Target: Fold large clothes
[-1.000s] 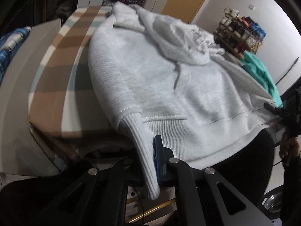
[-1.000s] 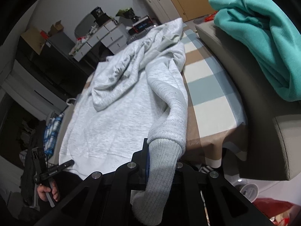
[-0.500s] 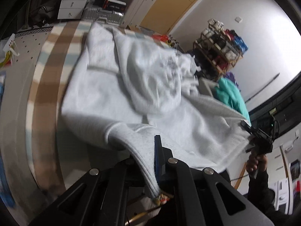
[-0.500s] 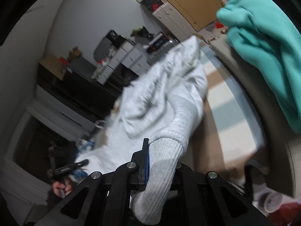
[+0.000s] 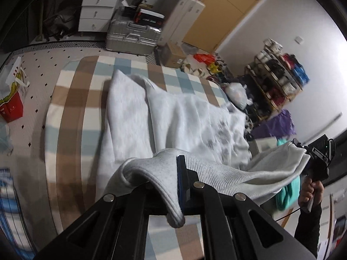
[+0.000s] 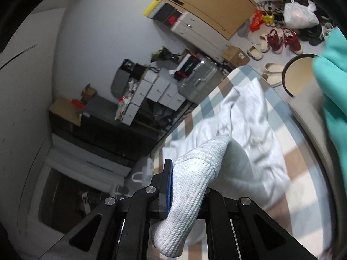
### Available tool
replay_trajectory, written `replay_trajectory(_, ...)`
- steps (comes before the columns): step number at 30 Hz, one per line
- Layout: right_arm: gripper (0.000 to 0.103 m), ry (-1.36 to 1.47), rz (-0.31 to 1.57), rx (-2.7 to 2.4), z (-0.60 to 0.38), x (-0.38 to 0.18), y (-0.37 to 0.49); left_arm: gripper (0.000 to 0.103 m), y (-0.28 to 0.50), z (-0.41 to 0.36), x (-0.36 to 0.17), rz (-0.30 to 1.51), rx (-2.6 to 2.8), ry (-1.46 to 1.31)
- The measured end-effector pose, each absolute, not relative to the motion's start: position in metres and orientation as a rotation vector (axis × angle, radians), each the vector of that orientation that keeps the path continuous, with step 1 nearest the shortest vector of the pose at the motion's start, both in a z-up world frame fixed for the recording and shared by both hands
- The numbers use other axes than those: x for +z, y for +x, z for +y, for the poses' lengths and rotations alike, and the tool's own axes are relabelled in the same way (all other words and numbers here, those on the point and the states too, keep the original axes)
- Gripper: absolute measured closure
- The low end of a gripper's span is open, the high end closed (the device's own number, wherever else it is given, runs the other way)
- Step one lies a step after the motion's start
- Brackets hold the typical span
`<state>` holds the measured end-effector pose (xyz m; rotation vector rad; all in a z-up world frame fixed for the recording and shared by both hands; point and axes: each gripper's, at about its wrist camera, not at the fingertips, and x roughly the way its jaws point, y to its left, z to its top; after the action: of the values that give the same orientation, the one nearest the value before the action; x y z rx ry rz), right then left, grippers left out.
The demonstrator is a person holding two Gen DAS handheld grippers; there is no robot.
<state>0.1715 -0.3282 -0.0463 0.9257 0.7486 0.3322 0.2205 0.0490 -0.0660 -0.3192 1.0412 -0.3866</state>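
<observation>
Hand-held gripper (image 5: 176,186) clamped on hoodie cuff (image 5: 171,208)

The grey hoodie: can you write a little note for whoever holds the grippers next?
Left gripper: shut on the hoodie's ribbed bottom edge.
Right gripper: shut on a ribbed sleeve cuff.
Where: the near end is lifted above the checked blanket; the far end lies on it. A teal garment sits to the side.
Done: both ends gripped and raised.
Left: probably carry the lifted end over the rest, lay it down, smooth it, finish folding.
</observation>
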Motion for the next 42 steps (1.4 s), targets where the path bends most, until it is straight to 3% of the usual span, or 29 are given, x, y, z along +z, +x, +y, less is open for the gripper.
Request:
replay_trajectory(8, 0.094, 0.923, 0.851, 0.077, -0.346, -0.081, 0.281, 0.102, 0.318, 0.08, -0.081, 1.062, -0.338, -0.579)
replay_trajectory(18, 0.094, 0.912, 1.003, -0.047, -0.354, -0.163, 0.375, 0.102, 0.4, 0.094, -0.171, 1.188, -0.227, -0.753)
replay_trajectory(22, 0.09, 0.908, 1.015, -0.002, -0.357, -0.174, 0.387, 0.1, 0.407, 0.094, -0.184, 1.289, -0.241, -0.74)
replay_trajectory(24, 0.076, 0.959, 1.01, 0.059, -0.362, -0.178, 0.385, 0.098, 0.403, 0.094, -0.176, 1.287, -0.275, -0.71)
replay_trajectory(25, 0.065, 0.967, 0.999, 0.081, -0.363, -0.176, 0.383, 0.096, 0.399, 0.093, -0.169, 1.28, -0.296, -0.689)
replay_trajectory(27, 0.056, 0.947, 0.93, 0.1, -0.368, -0.161, 0.373, 0.088, 0.393, 0.095, -0.156, 1.249, -0.325, -0.65)
replay_trajectory(29, 0.033, 0.928, 0.874, 0.155, -0.369, -0.147, 0.364, 0.057, 0.379, 0.099, -0.135, 1.175, -0.326, -0.616)
replay_trajectory(30, 0.031, 0.887, 0.837, 0.168, -0.367, -0.135, 0.354, 0.027, 0.376, 0.106, -0.128, 1.136, -0.315, -0.611)
replay_trajectory(31, 0.029, 0.854, 0.822, 0.174, -0.364, -0.128, 0.35, 0.016, 0.369, 0.111, -0.118, 1.09, -0.302, -0.605)
replay_trajectory(35, 0.027, 0.656, 0.808, 0.181, -0.346, -0.108, 0.317, 0.016, 0.342, 0.133, -0.106, 1.06, -0.244, -0.589)
replay_trajectory(42, 0.026, 0.317, 1.0, 0.14, -0.31, -0.138, 0.272, 0.016, 0.312, 0.124, -0.175, 1.3, -0.254, -0.46)
